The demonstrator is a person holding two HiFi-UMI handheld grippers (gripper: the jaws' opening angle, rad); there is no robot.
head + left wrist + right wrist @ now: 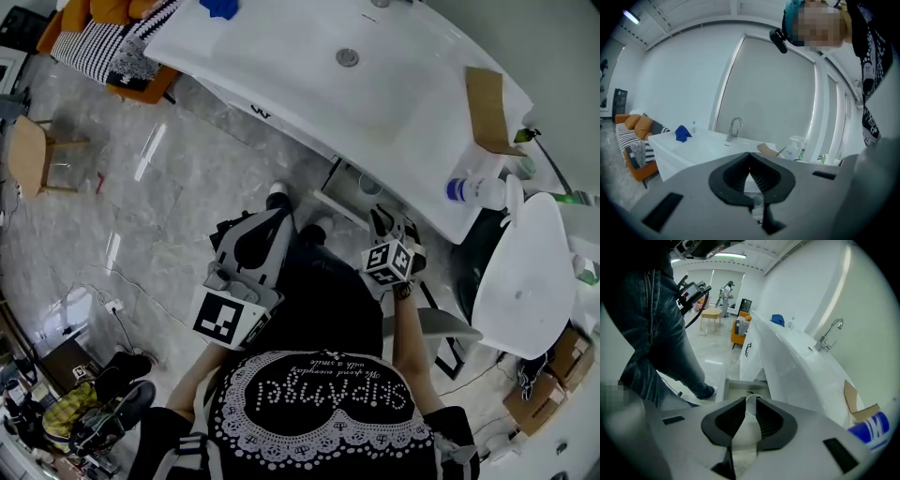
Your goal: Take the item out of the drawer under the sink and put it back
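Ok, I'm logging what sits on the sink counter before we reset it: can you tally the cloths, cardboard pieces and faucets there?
blue cloth: 1
cardboard piece: 1
faucet: 1
Total: 3

Head view looks down; all 3 views share the sink.

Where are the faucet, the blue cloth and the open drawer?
faucet (733, 130), left gripper view, on its upright neck.
blue cloth (682, 133), left gripper view, middle of the bundle.
drawer (727, 386), right gripper view, on its left wall.
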